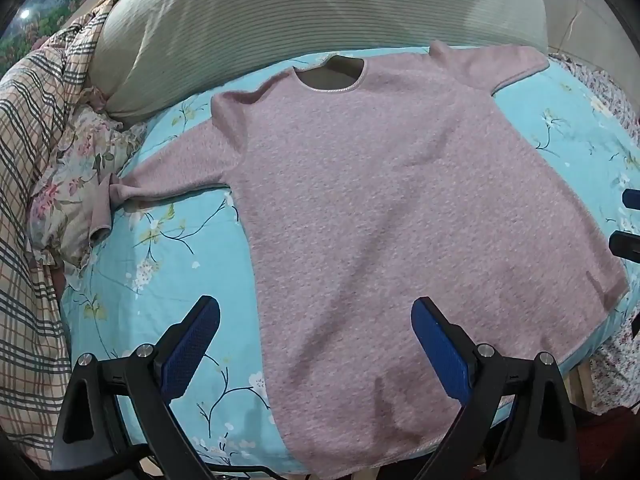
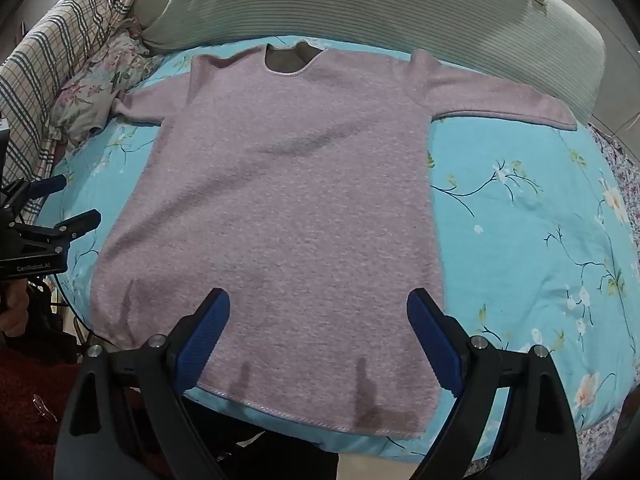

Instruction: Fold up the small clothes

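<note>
A small pink fleece top (image 1: pixel 380 208) lies spread flat on a turquoise floral sheet (image 1: pixel 168 248), neckline at the far side, both sleeves out to the sides. It also shows in the right wrist view (image 2: pixel 296 200). My left gripper (image 1: pixel 316 320) is open and empty, hovering over the top's near left hem. My right gripper (image 2: pixel 318 312) is open and empty, hovering over the near right hem. The left gripper also shows at the left edge of the right wrist view (image 2: pixel 70 204), and the right gripper's fingertips (image 1: pixel 630 240) show at the right edge of the left wrist view.
A large ribbed grey-green pillow (image 1: pixel 300 12) lies behind the top. A plaid quilt (image 1: pixel 28 200) and a floral pillow (image 1: pixel 76 184) are bunched at the left; the left sleeve cuff (image 1: pixel 106 200) rests on the floral pillow. The bed's near edge (image 2: pixel 280 436) is below the hem.
</note>
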